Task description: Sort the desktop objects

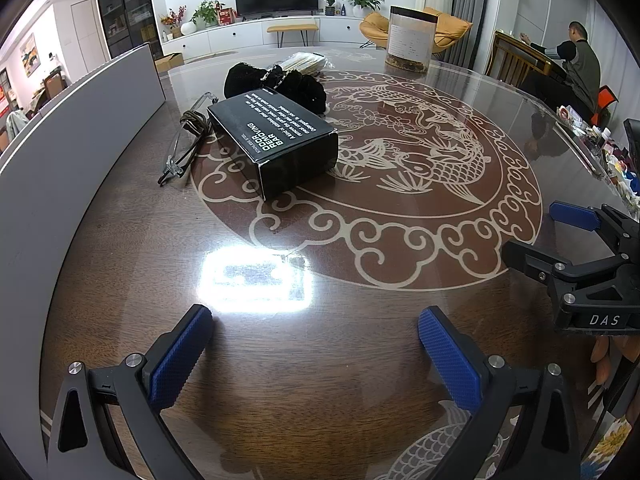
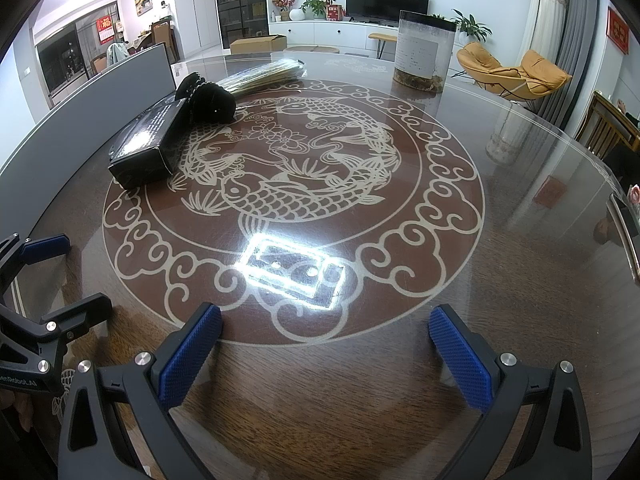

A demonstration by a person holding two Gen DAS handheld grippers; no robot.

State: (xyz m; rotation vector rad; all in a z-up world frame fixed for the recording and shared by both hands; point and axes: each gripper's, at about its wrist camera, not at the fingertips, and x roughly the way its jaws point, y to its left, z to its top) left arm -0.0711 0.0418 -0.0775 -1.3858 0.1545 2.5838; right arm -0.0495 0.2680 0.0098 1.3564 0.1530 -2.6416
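Holding both tools low over the glass-topped table (image 1: pixel 304 360), I see my left gripper (image 1: pixel 316 328) with its blue pads spread wide and nothing between them. My right gripper (image 2: pixel 326 326) is likewise parted and empty. A black box (image 1: pixel 276 136) with white lettering lies left of the fish pattern, well ahead of both. Touching its far end is a black fuzzy pouch (image 1: pixel 276 80), and clear glasses (image 1: pixel 188 140) lie just beside its left edge. A bundle of wrapped chopsticks (image 2: pixel 264 74) lies behind the pouch, and a clear jar (image 2: pixel 424 52) stands upright near the far rim.
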